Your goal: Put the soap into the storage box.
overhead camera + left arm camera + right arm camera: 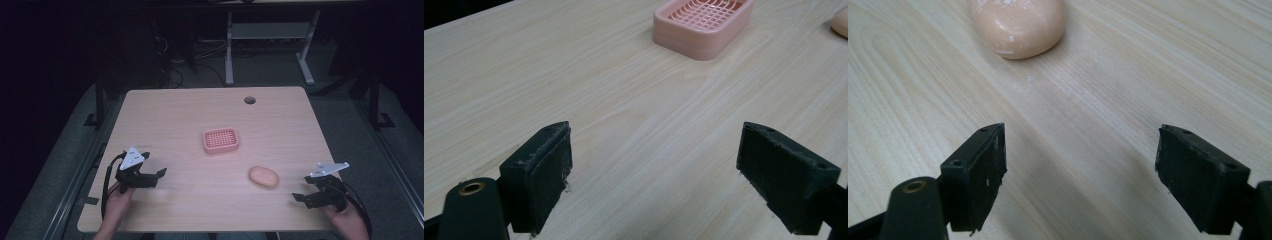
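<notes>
A pink soap dish point(220, 140) with a slotted top sits near the middle of the wooden table point(165, 115). A peach bar of soap point(263, 176) lies to its right and nearer me. My left gripper point(154, 172) rests low at the front left, open, with bare wood between its pads; the soap dish point(704, 22) lies ahead of it. At the front right my right gripper point(303, 189) stands open and empty, pointing at the bar of soap point(1019, 25), which lies a short way beyond its fingertips.
A round cable hole point(249, 100) is set in the table near the far edge. Behind the table, desk legs point(229, 50) and cables stand on a dark floor. A hand holds each gripper at the table's front edge.
</notes>
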A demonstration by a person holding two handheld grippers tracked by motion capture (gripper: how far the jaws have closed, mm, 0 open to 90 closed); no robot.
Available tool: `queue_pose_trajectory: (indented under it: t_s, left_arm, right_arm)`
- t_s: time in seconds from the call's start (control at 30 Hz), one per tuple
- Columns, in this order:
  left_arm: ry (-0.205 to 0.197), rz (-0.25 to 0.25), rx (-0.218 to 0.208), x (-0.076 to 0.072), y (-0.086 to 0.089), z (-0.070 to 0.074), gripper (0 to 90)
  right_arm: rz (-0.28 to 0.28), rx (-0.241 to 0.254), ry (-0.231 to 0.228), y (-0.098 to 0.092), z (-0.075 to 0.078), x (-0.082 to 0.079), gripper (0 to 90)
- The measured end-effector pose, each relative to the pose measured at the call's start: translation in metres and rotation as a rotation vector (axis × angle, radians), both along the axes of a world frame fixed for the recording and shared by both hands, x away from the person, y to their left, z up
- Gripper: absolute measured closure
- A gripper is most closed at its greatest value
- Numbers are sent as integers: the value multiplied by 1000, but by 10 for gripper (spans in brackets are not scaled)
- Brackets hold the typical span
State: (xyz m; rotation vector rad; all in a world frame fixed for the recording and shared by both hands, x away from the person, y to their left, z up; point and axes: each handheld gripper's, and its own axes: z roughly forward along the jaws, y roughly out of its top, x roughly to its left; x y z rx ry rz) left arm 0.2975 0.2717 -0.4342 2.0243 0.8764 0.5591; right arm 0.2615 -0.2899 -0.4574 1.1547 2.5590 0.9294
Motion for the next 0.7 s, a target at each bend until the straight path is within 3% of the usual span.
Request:
queue_pose_trajectory:
  t_s: [0.3,0.7]
  left_arm:
    - [11,15,-49,-1,5,-1,143]
    - [0,17,-29,-3,5,-1,143]
  right_arm:
    - [43,-20,10,13,8,6,172]
    - [115,-60,4,40,25,16,170]
